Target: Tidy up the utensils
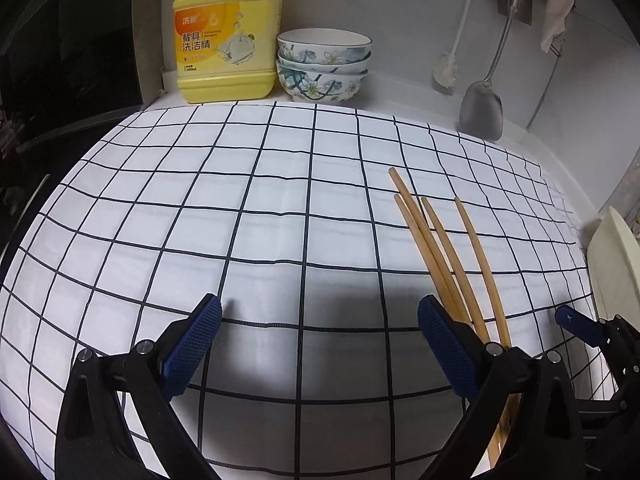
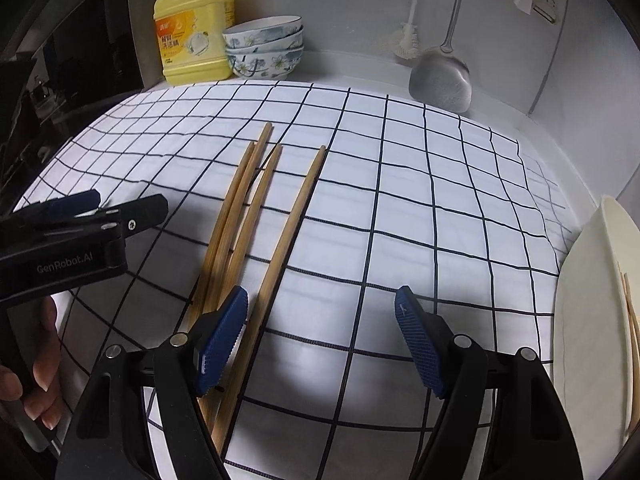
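Four bamboo chopsticks (image 2: 256,240) lie loose on a white cloth with a dark grid (image 2: 400,208), fanned out with their far tips apart and their near ends drawn together. The right gripper (image 2: 320,336) hangs over them with its blue pads spread wide and gripping nothing; its left pad sits above the near ends of the sticks. The left gripper (image 1: 318,344), likewise released and empty, is poised over bare cloth just left of the chopsticks; its black body reads "GenRobot.AI" in the right wrist view, with a person's fingers (image 2: 40,384) wrapped around the handle. Against the far wall stand a yellow dish-detergent jug (image 1: 228,40) labelled in Chinese "餐具洗洁精", three stacked floral bowls (image 1: 323,65), a hanging white brush (image 1: 446,68) and a steel spatula (image 1: 480,108). At the right edge sits a cream tray (image 2: 588,320) with more chopsticks in it.
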Demonstrator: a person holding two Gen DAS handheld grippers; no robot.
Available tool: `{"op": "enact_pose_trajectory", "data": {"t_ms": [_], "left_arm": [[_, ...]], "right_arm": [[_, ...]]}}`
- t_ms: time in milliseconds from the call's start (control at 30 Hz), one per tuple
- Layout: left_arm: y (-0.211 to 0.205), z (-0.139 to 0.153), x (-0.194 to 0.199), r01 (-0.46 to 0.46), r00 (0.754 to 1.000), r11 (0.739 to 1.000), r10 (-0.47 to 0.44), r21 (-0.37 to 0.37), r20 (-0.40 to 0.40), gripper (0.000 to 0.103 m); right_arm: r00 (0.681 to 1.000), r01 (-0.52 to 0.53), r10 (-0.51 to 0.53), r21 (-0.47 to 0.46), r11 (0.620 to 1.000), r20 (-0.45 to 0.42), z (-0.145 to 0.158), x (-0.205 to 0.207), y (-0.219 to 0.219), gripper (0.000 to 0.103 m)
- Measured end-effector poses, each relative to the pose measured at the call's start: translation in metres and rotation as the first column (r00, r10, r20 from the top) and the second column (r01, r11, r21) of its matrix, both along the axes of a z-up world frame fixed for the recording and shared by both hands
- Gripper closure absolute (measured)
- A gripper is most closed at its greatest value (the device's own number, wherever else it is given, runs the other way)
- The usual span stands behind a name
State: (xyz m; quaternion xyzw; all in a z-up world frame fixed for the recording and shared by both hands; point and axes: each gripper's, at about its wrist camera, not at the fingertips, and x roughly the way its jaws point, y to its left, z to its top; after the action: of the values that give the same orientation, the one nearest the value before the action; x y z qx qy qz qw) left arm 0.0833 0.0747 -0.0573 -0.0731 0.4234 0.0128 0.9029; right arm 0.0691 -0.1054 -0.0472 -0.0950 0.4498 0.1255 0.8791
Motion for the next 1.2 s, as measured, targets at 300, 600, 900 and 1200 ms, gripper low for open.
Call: {"op": "enact_pose_trajectory", "data": {"t_ms": [300,600,900,1200], "left_arm": [[-0.007,-0.001,-0.001,0.04,0.999,0.999,-0.04,0.028,-0.003,0.006],[-0.018,0.001,-0.005,0.123,0.992,0.992,-0.124,0.041,0.007,0.006],[-0.03,0.003,-0.016,0.224,0.975,0.973,-0.224,0.058,-0.008,0.006],[-0.049,0.004,-0.052,0.34,0.94,0.936,-0.339,0.095,-0.029,0.006]], "right_arm": [[1.0,0.001,-0.002,-0.021,1.0,-0.009,-0.005,0.002,-0.005,0.03],[0.997,0.072,-0.072,-0.015,0.997,-0.003,-0.005,0.008,-0.025,0.03],[0.994,0.107,-0.107,0.026,0.994,-0.019,-0.006,0.014,-0.039,0.03],[0.992,0.121,-0.12,0.047,0.992,-0.029,-0.007,0.014,-0.041,0.03]]}}
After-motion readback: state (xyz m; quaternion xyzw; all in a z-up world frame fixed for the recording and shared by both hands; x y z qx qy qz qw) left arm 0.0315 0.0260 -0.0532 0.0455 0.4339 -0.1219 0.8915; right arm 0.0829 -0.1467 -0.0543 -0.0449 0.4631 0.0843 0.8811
